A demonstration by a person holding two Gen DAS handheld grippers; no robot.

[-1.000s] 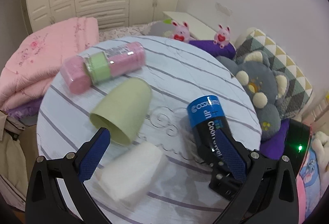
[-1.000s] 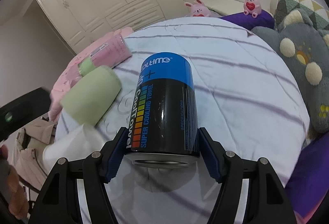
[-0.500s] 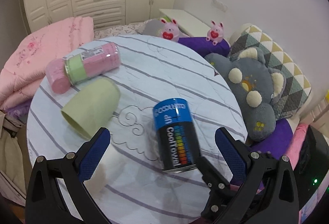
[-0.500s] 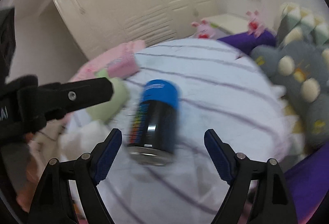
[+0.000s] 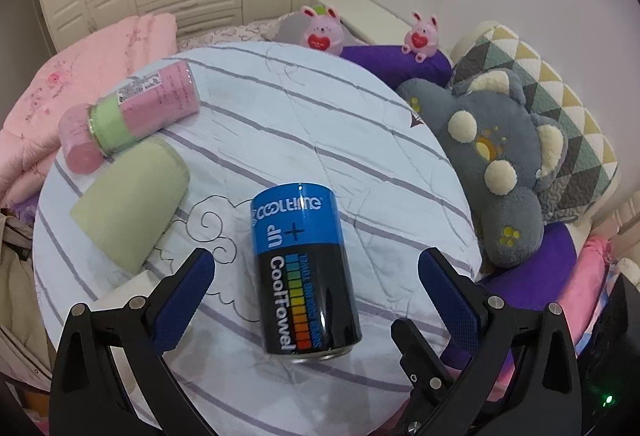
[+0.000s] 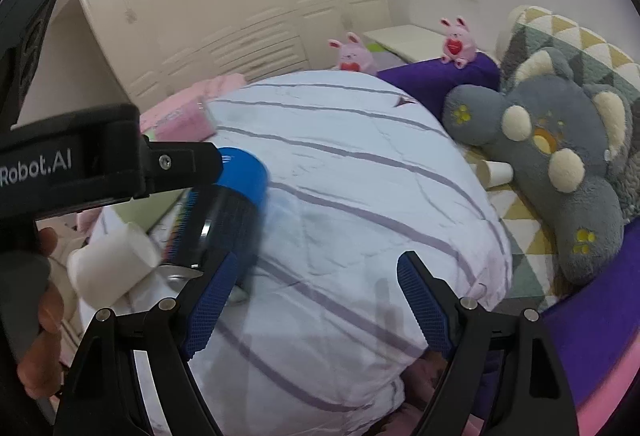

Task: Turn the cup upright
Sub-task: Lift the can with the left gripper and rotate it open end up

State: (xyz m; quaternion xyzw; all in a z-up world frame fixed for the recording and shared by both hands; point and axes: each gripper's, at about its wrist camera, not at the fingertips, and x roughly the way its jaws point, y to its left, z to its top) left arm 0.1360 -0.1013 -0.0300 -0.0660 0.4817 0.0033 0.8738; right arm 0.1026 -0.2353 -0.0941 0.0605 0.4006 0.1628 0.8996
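Note:
A black and blue CoolTowel can [image 5: 305, 271] stands on the round striped table [image 5: 320, 123], with its print upside down. My left gripper [image 5: 316, 290] is open with the can between its blue fingers, not touching. A pale green cup [image 5: 132, 201] lies on its side at the left. In the right wrist view my right gripper [image 6: 316, 304] is open and empty, off to the right of the can [image 6: 224, 220]. The left gripper's body hides part of the can there.
A pink and green tube [image 5: 128, 111] lies at the far left. A white cup [image 6: 114, 264] lies on its side near the front left edge. Grey plush cushion [image 5: 496, 163], patterned pillow and purple bedding are to the right. A pink quilt [image 5: 60, 83] is behind left.
My right gripper let go of the can and pulled back to the right. My left gripper moved right from the green cup and now frames the standing can.

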